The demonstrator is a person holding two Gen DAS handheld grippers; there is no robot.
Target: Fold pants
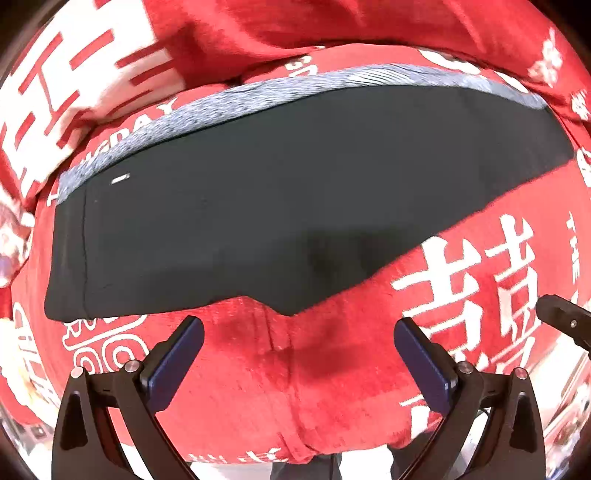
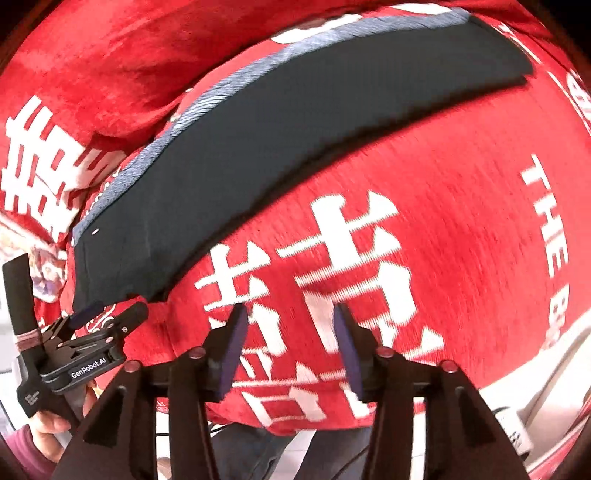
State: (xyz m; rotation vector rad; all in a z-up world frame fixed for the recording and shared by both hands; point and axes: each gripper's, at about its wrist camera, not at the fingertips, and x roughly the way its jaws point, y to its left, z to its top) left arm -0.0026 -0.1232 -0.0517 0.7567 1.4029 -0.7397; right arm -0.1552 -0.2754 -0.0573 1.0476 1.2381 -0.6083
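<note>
The dark pants (image 1: 280, 206) lie flat and folded lengthwise on a red blanket (image 1: 332, 376), with a grey edge (image 1: 236, 99) along the far side. They also show in the right wrist view (image 2: 295, 122). My left gripper (image 1: 297, 332) is open and empty, just short of the pants' near edge. My right gripper (image 2: 290, 321) is open and empty, over the red blanket (image 2: 461, 221) to the right of the pants. The left gripper also shows in the right wrist view (image 2: 107, 317) at the pants' near left end.
The red blanket has white characters and covers the whole surface. It bunches up in folds behind the pants (image 1: 258, 33). Its near edge drops off to a pale floor (image 2: 535, 369). The person's hand (image 2: 51, 424) holds the left gripper's handle.
</note>
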